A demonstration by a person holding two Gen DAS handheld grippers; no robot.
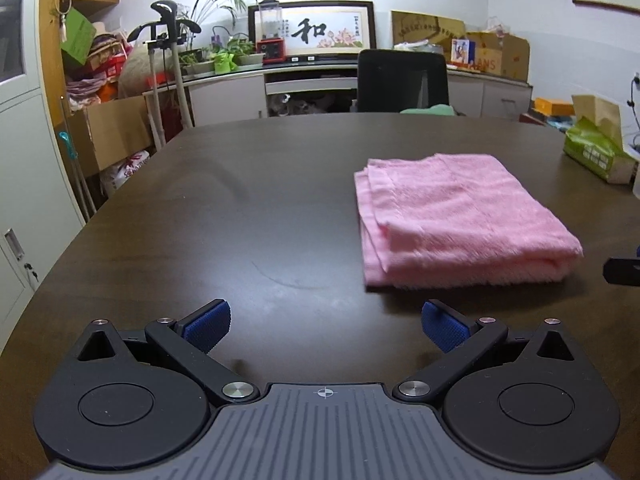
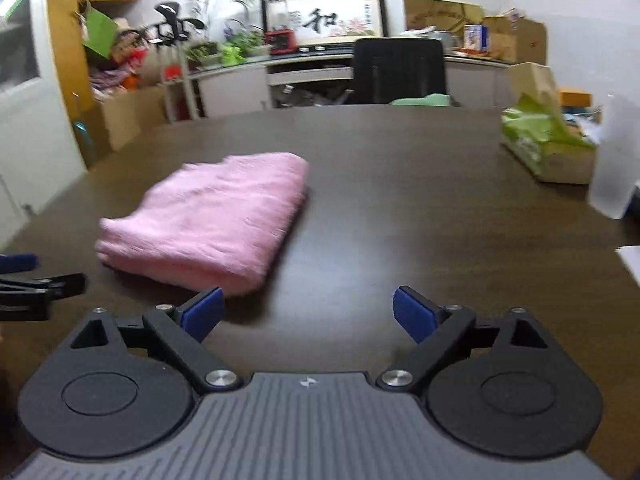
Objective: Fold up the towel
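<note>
A pink towel (image 1: 460, 216) lies folded into a thick rectangle on the dark wooden table (image 1: 240, 208). In the left wrist view it is ahead and to the right of my left gripper (image 1: 326, 326), which is open and empty, near the table's front edge. In the right wrist view the towel (image 2: 216, 216) is ahead and to the left of my right gripper (image 2: 308, 312), which is open and empty. Its left blue pad (image 2: 202, 314) is close to the towel's near corner without touching it. The left gripper's tip (image 2: 24, 276) shows at the left edge of that view.
A green tissue box (image 1: 596, 152) stands at the table's right side, also in the right wrist view (image 2: 548, 148), with a white translucent container (image 2: 614, 160) next to it. A black office chair (image 1: 402, 80) stands behind the table's far edge. Cabinets and boxes line the walls.
</note>
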